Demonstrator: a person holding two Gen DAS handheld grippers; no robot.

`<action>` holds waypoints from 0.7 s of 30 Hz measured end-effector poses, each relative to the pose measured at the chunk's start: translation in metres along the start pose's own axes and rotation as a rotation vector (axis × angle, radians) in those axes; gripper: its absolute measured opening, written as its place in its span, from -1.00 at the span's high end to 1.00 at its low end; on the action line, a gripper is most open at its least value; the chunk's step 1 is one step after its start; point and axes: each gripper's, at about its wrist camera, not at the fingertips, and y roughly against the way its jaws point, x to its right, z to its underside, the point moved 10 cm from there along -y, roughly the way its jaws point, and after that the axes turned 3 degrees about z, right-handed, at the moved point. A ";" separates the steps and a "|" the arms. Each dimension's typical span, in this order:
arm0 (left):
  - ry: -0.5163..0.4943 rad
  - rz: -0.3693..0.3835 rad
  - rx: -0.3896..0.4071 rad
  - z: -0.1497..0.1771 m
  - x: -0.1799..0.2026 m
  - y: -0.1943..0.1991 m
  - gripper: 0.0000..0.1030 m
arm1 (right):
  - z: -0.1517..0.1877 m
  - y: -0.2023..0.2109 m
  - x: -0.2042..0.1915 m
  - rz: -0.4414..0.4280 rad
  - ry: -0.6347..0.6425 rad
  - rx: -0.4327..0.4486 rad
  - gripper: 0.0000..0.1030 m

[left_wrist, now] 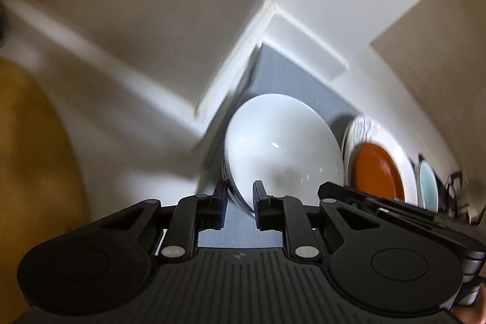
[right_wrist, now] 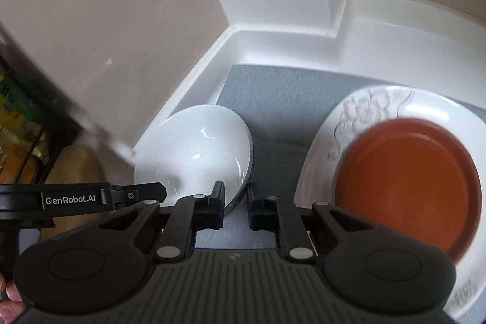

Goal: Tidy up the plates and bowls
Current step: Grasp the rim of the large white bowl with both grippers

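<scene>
White cabinet shelf [right_wrist: 273,47] with raised white walls, set into a corner; grey liner mat [right_wrist: 273,99] covers its floor and everything sits on that. Biggest dish: white plate with a grey floral rim [right_wrist: 358,108] on the right side of the mat, an orange plate [right_wrist: 407,181] stacked on it, offset toward the near right. In the left wrist view a pale blue dish [left_wrist: 428,187] shows just past the floral plate, mostly hidden. White bowl [right_wrist: 194,154] sits at the left of the mat, close to the shelf's left wall, apart from the floral plate with bare mat between; a darker rim edge under it suggests a second bowl nested below, can't confirm. Both grippers are on this bowl's near rim. Left gripper [left_wrist: 240,199]: jaws narrowed, rim runs between the two fingers, one finger inside the bowl, one outside; looks clamped on the rim. Right gripper [right_wrist: 235,196]: jaws likewise narrowed, bowl's near-right rim between the fingers, one inside, one outside; reads as gripping it. Bowl looks tilted in both views, lens may exaggerate. Frames are blurred at the edges. Yellow-brown blurred shape [left_wrist: 30,172] at far left, unidentifiable.
</scene>
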 end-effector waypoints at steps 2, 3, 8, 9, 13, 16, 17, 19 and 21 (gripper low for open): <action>-0.017 -0.012 -0.014 0.011 0.002 -0.001 0.62 | 0.011 0.005 -0.004 0.004 0.013 -0.019 0.69; -0.018 -0.012 -0.018 0.014 0.001 -0.002 0.63 | 0.017 0.006 -0.004 0.001 0.010 -0.029 0.69; 0.021 0.011 -0.016 0.008 -0.008 -0.011 0.64 | 0.022 0.007 -0.003 0.008 -0.018 -0.019 0.68; 0.019 0.001 -0.006 0.004 -0.010 -0.013 0.64 | 0.021 0.007 -0.003 0.011 -0.026 -0.018 0.67; 0.047 0.016 -0.022 -0.004 -0.014 -0.033 0.63 | 0.017 0.003 -0.002 0.026 -0.040 -0.012 0.65; 0.018 0.006 -0.032 -0.003 -0.012 -0.040 0.65 | 0.019 -0.003 0.001 0.023 -0.080 -0.015 0.64; 0.001 -0.002 -0.031 -0.002 -0.010 -0.040 0.75 | 0.021 -0.005 0.001 0.020 -0.093 -0.014 0.60; -0.030 -0.025 -0.034 0.001 -0.006 -0.039 0.75 | 0.023 -0.007 -0.001 0.031 -0.082 0.001 0.59; -0.046 -0.052 -0.036 0.003 -0.005 -0.038 0.75 | 0.024 -0.007 -0.004 0.038 -0.064 0.005 0.63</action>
